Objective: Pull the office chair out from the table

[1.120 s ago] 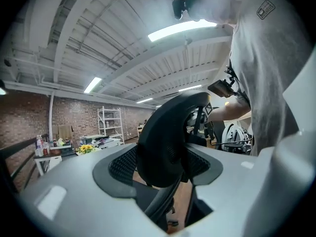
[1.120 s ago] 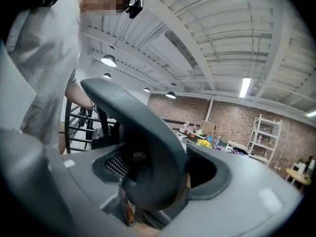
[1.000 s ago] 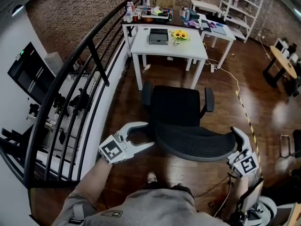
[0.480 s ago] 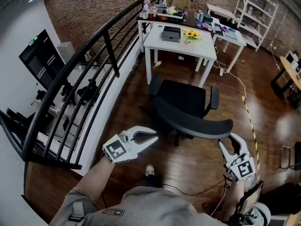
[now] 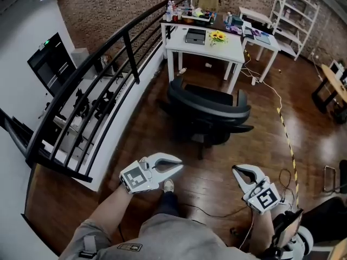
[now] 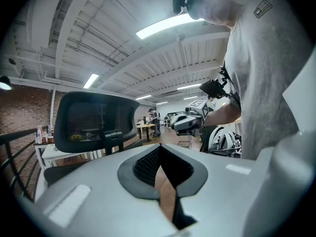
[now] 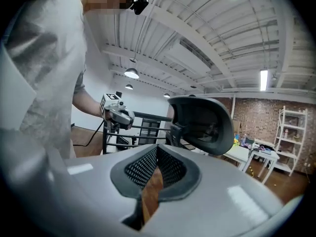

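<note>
The black mesh office chair (image 5: pixel 209 112) stands on the wood floor in front of the white table (image 5: pixel 225 50), its backrest toward me. It appears as a backrest in the left gripper view (image 6: pixel 94 122) and in the right gripper view (image 7: pixel 202 122). My left gripper (image 5: pixel 180 166) hangs low at the left, well short of the chair, shut with nothing between its pads. The right gripper (image 5: pixel 235 170) hangs low at the right, also shut, holding nothing and apart from the chair. Each gripper view shows the other gripper beyond its own jaws: the right gripper (image 6: pixel 190 122) and the left gripper (image 7: pixel 118 115).
A black railing (image 5: pixel 97 64) runs along the left. On the table sit a grey box (image 5: pixel 196 36) and sunflowers (image 5: pixel 218 36). A second white table (image 5: pixel 260 37) and shelving (image 5: pixel 293 10) stand behind. A cable (image 5: pixel 269 93) and striped floor tape (image 5: pixel 290 140) run on the right.
Both grippers stood open at the two ends of the chair's backrest; they have drawn back toward me and closed. The chair now lies farther from them.
</note>
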{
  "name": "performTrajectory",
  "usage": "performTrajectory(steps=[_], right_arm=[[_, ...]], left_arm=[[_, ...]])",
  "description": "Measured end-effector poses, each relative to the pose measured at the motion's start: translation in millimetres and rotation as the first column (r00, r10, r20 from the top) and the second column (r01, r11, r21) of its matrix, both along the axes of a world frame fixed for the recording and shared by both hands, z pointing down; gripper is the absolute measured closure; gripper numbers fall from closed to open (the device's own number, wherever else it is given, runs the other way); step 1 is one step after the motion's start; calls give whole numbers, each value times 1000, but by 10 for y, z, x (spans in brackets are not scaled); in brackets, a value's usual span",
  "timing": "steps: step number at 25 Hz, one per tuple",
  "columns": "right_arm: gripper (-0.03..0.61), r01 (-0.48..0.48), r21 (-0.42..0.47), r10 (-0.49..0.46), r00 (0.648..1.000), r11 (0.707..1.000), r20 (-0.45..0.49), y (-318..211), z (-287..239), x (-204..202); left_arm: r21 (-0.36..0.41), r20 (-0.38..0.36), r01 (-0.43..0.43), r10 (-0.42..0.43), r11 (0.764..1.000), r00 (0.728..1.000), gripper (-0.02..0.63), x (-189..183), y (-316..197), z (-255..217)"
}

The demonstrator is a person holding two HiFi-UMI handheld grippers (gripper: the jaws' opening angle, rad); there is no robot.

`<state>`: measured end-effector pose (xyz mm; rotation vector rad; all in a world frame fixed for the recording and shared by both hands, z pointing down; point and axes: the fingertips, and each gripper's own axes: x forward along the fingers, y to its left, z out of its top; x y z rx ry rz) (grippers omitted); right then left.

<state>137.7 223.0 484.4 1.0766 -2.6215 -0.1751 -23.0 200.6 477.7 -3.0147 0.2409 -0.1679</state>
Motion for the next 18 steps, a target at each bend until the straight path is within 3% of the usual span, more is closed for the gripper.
performTrajectory(steps=[8,18], right_arm=[[572,121,-38,-120,992,992,33,827,170,-322],[572,182,-70,-179,983,981,49,1248,217,-746]], left_arm=[[-19,39,27,-26,999,999,612,27,910,102],[-37,34,19,-17,999,999,612,-185,1262,50]])
